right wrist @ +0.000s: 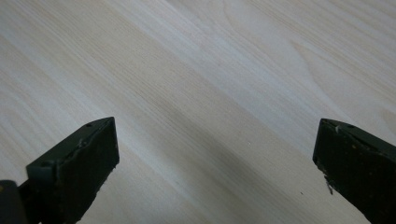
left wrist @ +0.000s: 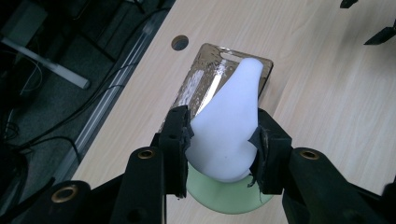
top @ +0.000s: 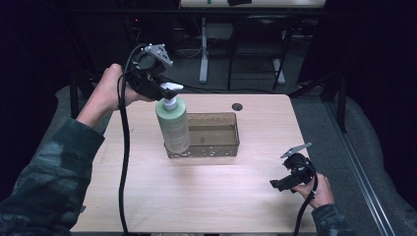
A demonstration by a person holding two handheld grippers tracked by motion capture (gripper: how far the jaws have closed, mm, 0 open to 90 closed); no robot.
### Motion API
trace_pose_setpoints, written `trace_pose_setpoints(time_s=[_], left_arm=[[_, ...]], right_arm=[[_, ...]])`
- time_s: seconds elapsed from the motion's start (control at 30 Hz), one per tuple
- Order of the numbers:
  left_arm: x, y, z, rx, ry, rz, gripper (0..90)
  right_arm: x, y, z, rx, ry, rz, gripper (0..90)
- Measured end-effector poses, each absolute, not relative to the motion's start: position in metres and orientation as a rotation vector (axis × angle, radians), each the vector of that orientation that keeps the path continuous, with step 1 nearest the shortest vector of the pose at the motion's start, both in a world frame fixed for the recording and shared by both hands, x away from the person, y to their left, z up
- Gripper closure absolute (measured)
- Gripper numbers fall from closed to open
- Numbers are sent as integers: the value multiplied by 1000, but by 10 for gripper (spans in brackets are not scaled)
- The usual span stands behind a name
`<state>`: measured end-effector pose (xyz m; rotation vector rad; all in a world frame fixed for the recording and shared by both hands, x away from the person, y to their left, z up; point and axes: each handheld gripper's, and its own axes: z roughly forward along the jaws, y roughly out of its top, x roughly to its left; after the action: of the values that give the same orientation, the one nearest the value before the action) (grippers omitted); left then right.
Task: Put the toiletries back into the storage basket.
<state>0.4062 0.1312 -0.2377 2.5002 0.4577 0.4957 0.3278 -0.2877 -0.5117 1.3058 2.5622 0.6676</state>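
A pale green pump bottle (top: 173, 125) stands upright at the left end of a clear brownish bin (top: 216, 147) on the wooden table (top: 196, 196). My left gripper (top: 167, 91) comes in from the upper left and is shut on the bottle's white pump head (left wrist: 229, 126), one pad pressing each side. Below the head, the green bottle shoulder (left wrist: 224, 196) and the bin's rim (left wrist: 205, 56) are in sight. Whether the bottle rests on the bin's floor I cannot tell. My right gripper (top: 278, 184) hovers low near the table's front right, open (right wrist: 215, 163), with bare wood between its jaws.
A round cable hole (top: 237, 106) sits near the table's far edge, just behind the bin. The left gripper's black cable (top: 123, 162) hangs down across the table's left side. Desk legs (top: 203, 54) and cables stand on the grey floor beyond the far edge.
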Motion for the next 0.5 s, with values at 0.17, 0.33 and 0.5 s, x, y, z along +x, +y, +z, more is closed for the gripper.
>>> trace_pose_setpoints(time_s=[0.17,0.33,0.5], left_arm=[[411,131,-236,2507,467,486,623],[414,130,-233,2495,482,509,623],[418,129,-232,2506,479,514,623]], right_arm=[[328,-288,-511,1302,2560,670,0],[328,-288,-511,1303,2561,670,0],[328,-287,-512,1302,2563,669,1]])
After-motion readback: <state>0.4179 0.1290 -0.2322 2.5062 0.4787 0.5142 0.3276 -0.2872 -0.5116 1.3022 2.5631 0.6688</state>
